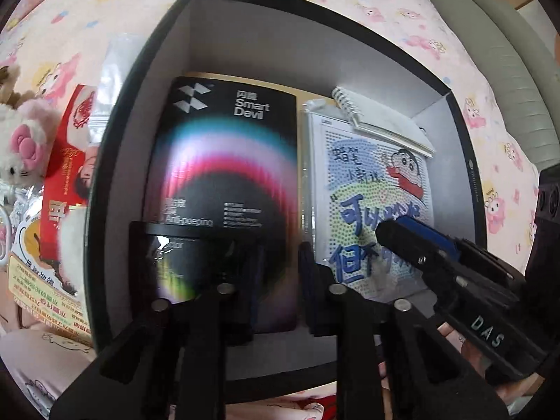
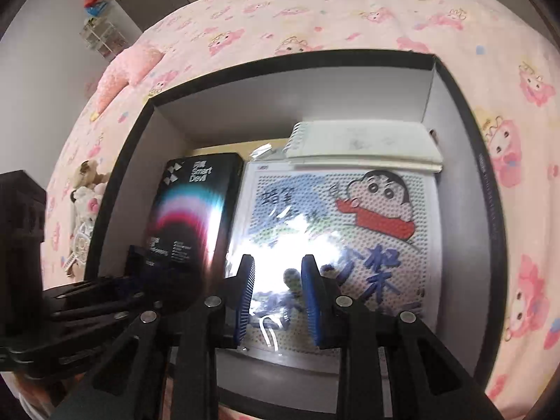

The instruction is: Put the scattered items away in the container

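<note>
Black-walled box w/ a pale grey lining sits on the pink cartoon-print bedsheet, and both grippers hang over its near edge. Inside, flat on the floor: a dark "Smart Devil" anti-peeping screen-protector pack on the left, a bagged Shin-chan bead-peg board on the right, and a white spiral notepad overlapping the board's far edge. Flat items laid side by side like this use the floor area and leave no stack to slip.

Left gripper: fingers spread apart over the pack's near end, nothing visibly pinched. A smaller dark pack lies just under the left finger; motion blur means I can't tell if it's touching, prob. just let go or being nudged flush. Right gripper: blue ribbed pads apart w/ a clear gap, empty, above the board's glare patch.

Outside the box on its left: a red printed pack, a clear zip bag, a yellow-green leaflet, and a Hello Kitty plush. These look like the remaining scattered items, so the task reads as partway done.
</note>
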A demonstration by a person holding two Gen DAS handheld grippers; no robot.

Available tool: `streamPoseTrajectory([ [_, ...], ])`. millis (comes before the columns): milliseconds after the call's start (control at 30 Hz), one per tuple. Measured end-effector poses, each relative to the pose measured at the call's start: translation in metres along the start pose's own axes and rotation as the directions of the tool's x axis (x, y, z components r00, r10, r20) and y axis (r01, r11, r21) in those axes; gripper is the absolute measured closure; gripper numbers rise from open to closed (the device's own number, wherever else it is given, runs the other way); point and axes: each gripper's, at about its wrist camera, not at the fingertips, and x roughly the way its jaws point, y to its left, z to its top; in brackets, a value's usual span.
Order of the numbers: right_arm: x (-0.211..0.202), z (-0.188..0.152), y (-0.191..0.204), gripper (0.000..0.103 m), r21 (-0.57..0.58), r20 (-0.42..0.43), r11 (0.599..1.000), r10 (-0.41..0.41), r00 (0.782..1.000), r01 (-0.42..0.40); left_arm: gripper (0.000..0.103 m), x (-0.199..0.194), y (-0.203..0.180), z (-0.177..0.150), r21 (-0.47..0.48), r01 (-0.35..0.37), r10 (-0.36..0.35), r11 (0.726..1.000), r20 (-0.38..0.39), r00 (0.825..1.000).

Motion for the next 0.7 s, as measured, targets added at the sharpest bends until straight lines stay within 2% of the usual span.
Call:
streamPoseTrajectory([
  [67, 0.004, -0.002, 0.002, 0.079, -0.01, -0.015, 1.0, 0.0, 1.0, 0.0, 0.088, -0.004, 0.002, 0.0, -0.005, 0.01, -0.01, 1.0, 0.002, 1.0],
  [133, 0.012, 0.003, 0.01, 0.079, -0.018, -0.024, 1.0, -0.009, 1.0, 0.009, 0.08, -0.012, 0.0, -0.001, 0.002, 0.039, -0.039, 0.999, 0.027, 0.999],
  [200, 0.016, 0.003, 0.012, 0.079, -0.022, -0.026, 1.0, -0.023, 0.999, 0.022, 0.078, -0.022, -0.001, -0.004, 0.025, 0.07, -0.072, 0.997, 0.062, 0.995],
  [300, 0.014, 0.002, 0.017, 0.079, -0.031, -0.015, 0.999, -0.033, 0.999, 0.032, 0.078, -0.021, -0.001, -0.004, 0.027, 0.009, -0.011, 1.0, 0.071, 0.997],
  [367, 0.014, 0.0, 0.02, 0.079, -0.043, -0.011, 0.998, -0.045, 0.999, 0.044, 0.077, -0.02, -0.001, -0.003, 0.019, 0.02, -0.021, 1.0, 0.08, 0.997],
  [467, 0.018, -0.002, 0.022, 0.079, -0.051, -0.015, 0.997, -0.062, 0.998, 0.061, 0.077, -0.018, -0.002, -0.004, 0.026, -0.007, 0.004, 1.0, 0.098, 0.995],
  [567, 0.023, -0.002, 0.019, 0.079, -0.04, -0.02, 0.996, -0.075, 0.997, 0.075, 0.068, -0.018, -0.004, -0.005, 0.049, 0.003, -0.009, 0.999, 0.128, 0.992],
  [700, 0.02, -0.003, 0.021, 0.078, -0.03, 0.009, 0.994, -0.1, 0.995, 0.101, 0.068, -0.02, -0.006, -0.01, 0.064, 0.038, -0.048, 0.997, 0.159, 0.986],
])
